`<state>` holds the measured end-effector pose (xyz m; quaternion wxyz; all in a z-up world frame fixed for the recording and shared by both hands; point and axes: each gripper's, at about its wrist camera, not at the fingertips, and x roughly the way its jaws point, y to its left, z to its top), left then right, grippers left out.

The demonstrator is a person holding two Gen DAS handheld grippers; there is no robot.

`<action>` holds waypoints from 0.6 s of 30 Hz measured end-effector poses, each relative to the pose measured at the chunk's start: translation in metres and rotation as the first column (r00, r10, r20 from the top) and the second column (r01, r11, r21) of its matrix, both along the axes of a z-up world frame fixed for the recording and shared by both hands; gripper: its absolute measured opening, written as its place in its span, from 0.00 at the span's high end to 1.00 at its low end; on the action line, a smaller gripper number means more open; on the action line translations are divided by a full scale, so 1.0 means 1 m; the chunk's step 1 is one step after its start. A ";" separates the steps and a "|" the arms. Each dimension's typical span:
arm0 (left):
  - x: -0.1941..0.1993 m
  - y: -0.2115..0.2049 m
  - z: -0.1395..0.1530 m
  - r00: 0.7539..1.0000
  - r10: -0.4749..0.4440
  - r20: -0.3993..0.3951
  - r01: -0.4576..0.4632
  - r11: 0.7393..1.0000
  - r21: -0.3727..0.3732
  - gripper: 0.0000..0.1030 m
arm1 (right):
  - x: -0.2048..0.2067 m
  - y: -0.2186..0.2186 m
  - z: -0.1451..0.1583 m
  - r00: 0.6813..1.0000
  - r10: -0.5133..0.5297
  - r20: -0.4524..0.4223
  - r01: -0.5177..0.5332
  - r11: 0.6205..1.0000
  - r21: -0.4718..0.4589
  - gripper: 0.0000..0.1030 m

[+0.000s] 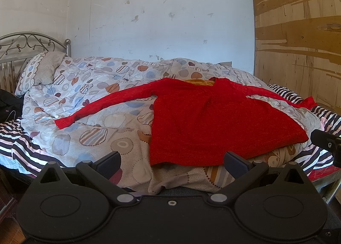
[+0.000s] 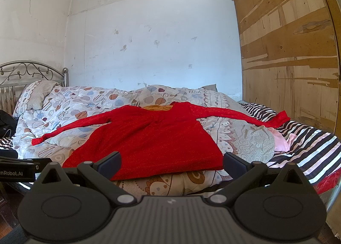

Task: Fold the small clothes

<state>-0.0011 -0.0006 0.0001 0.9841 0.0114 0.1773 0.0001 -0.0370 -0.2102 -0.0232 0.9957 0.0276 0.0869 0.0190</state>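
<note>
A red long-sleeved top [image 1: 211,120] lies spread flat on the patterned quilt [image 1: 96,120], both sleeves stretched out to the sides. It also shows in the right wrist view [image 2: 153,137]. An orange lining shows at its neck [image 2: 156,108]. My left gripper [image 1: 171,163] is open and empty, just short of the top's near hem. My right gripper [image 2: 171,164] is open and empty, also just in front of the hem. The right gripper's side shows at the right edge of the left wrist view [image 1: 326,141].
The quilt [image 2: 245,137] covers a bed with a striped sheet [image 2: 309,148] and a metal headboard [image 1: 27,45] at the left. A pillow [image 1: 40,69] lies by the headboard. A wooden wardrobe [image 2: 287,52] stands at the right. A dark bag [image 1: 8,103] sits at the far left.
</note>
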 end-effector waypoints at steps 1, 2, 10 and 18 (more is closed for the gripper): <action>0.001 0.000 0.000 1.000 0.000 0.000 0.000 1.000 0.001 0.01 | 0.000 -0.001 0.000 1.000 0.000 -0.001 0.000 1.000 0.000 0.00; 0.001 0.000 0.000 1.000 0.001 -0.001 -0.001 1.000 0.001 0.01 | 0.000 0.000 0.000 1.000 0.000 0.000 0.000 1.000 0.000 0.00; 0.001 0.000 0.000 1.000 0.001 -0.001 -0.001 1.000 0.001 0.01 | -0.001 -0.002 0.001 1.000 0.000 -0.002 0.000 1.000 0.000 0.00; 0.003 -0.002 -0.004 1.000 -0.009 -0.021 0.010 1.000 0.003 0.01 | 0.015 -0.003 0.008 0.994 0.034 -0.102 -0.034 0.999 0.002 0.00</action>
